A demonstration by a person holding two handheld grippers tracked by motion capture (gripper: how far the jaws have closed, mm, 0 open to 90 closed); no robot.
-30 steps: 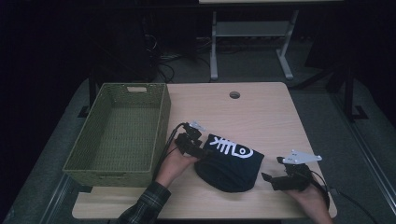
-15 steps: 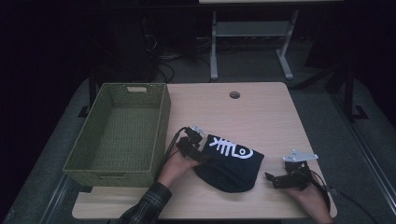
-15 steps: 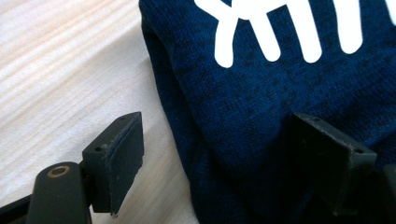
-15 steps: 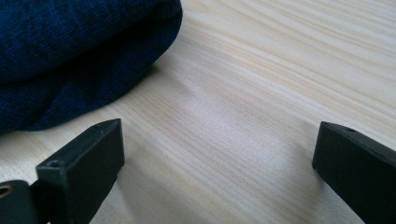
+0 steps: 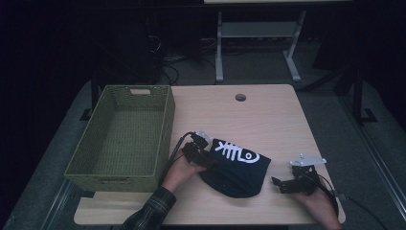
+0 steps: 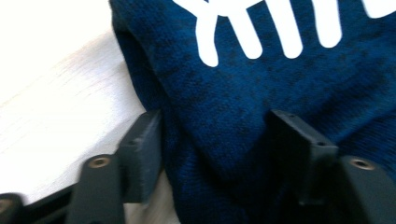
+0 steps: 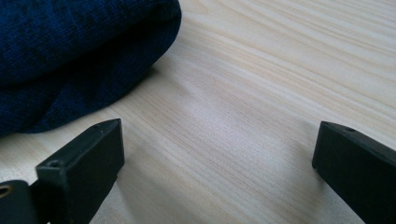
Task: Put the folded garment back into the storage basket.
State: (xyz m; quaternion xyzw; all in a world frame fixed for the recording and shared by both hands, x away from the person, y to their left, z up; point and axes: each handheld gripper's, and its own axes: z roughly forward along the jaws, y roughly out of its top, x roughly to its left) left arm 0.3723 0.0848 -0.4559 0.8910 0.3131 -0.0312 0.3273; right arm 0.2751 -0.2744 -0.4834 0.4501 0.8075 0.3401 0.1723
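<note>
A dark blue knitted cloth (image 5: 239, 167) with a white fish-bone print lies folded on the wooden table (image 5: 268, 120), near the front. My left gripper (image 5: 210, 163) is at its left edge. In the left gripper view, the jaws of my left gripper (image 6: 217, 135) stand apart astride the cloth (image 6: 261, 84): one jaw is beside its folded edge, the other rests on top. My right gripper (image 5: 280, 184) sits low on the table to the right of the cloth and points at it. Its jaws (image 7: 217, 140) are wide open over bare wood, with the cloth (image 7: 70, 56) just ahead.
An empty green woven basket (image 5: 165, 129) stands on the left of the table, close to my left hand. A round cable hole (image 5: 240, 97) is near the far edge. Bare table lies behind the cloth. A desk frame and cables stand on the dark floor beyond.
My left gripper has pushed slightly further onto the cloth's left edge. My right gripper has dropped a little toward the table front and edged left toward the cloth.
</note>
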